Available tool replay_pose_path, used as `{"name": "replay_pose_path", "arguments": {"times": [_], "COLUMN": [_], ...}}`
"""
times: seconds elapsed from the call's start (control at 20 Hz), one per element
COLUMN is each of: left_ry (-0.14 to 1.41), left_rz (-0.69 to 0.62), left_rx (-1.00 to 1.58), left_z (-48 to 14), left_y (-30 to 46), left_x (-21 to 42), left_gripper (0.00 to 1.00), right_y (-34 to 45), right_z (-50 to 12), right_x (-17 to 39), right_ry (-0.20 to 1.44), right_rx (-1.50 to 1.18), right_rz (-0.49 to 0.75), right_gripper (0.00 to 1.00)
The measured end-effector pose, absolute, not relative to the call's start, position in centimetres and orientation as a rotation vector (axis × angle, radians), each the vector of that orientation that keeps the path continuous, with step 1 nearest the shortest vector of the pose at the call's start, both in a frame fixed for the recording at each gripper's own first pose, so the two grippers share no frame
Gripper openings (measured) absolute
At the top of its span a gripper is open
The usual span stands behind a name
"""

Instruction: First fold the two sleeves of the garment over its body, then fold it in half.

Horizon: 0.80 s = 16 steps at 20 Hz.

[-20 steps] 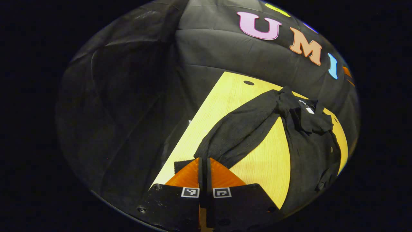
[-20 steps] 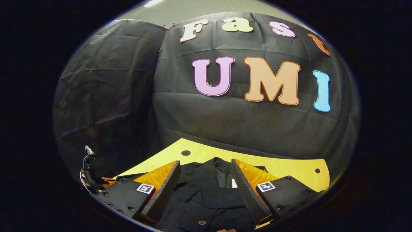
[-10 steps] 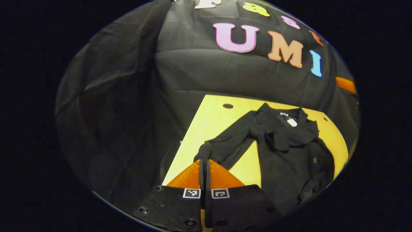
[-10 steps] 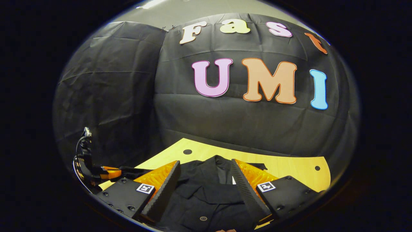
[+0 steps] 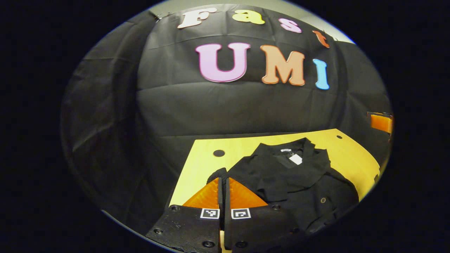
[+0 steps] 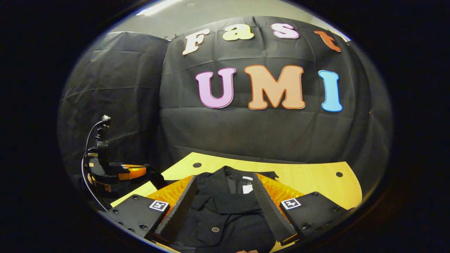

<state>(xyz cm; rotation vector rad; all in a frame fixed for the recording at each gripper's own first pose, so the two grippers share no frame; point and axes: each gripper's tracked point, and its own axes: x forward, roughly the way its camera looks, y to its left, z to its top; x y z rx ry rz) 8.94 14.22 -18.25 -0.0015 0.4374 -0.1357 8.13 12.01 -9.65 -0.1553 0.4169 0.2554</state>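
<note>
Black fabric is what matters here: in the left gripper view the left gripper (image 5: 222,182) sits at six o'clock with its fingers (image 5: 207,195) pressed tight together, and a fold of the garment's sleeve (image 5: 218,173) is pinched at their tips. From that pinch the sleeve runs toward two o'clock and joins the garment (image 5: 299,182), a dark buttoned shirt that lies on the yellow wooden table (image 5: 204,165). Its collar (image 5: 284,156) points to twelve o'clock, a small white tag (image 5: 296,159) just inside it, one pale button (image 5: 322,200) lower down toward four o'clock. A round hole (image 5: 218,153) in the table sits at about eleven o'clock from the pinch, clear of the cloth. Out at three o'clock, near the edge, a bit of the other gripper pokes in.

Over to the right gripper view: at nine o'clock the left gripper (image 6: 149,172) is seen farther off, cable looping above it, dark cloth at its tips. At six o'clock the right gripper (image 6: 225,196) hovers with fingers (image 6: 179,207) spread wide, gripping nothing, the shirt's collar and button placket framed between them. The table (image 6: 316,179) shows bare toward four o'clock.
</note>
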Motion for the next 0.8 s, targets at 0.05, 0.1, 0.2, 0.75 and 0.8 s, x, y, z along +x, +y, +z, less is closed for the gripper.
{"name": "replay_pose_path", "arguments": {"times": [0.05, 0.1, 0.2, 0.75, 0.8], "left_ry": [0.431, 0.426, 0.421, 0.429, 0.442], "left_rz": [-0.160, -0.187, -0.240, -0.555, -0.575], "left_rx": [0.010, 0.016, 0.024, 0.041, 0.040], "left_z": [-17.8, -17.3, -16.6, -16.0, -16.4], "left_y": [13.0, 11.7, 9.1, -10.9, -12.4], "left_x": [9.7, 10.4, 12.0, 16.4, 16.4], "left_gripper": [0.00, 0.00, 0.00, 0.00, 0.00], "right_y": [11.2, 10.3, 8.3, -3.0, -3.8], "right_z": [-9.4, -9.3, -9.1, -9.1, -9.1], "right_x": [7.7, 7.2, 6.5, 2.1, 1.7], "right_ry": [0.415, 0.414, 0.409, 0.429, 0.432], "right_rx": [-0.142, -0.132, -0.123, -0.074, -0.071], "right_rz": [0.241, 0.226, 0.191, 0.008, -0.007], "right_gripper": [1.00, 1.00, 1.00, 0.99, 1.00]}}
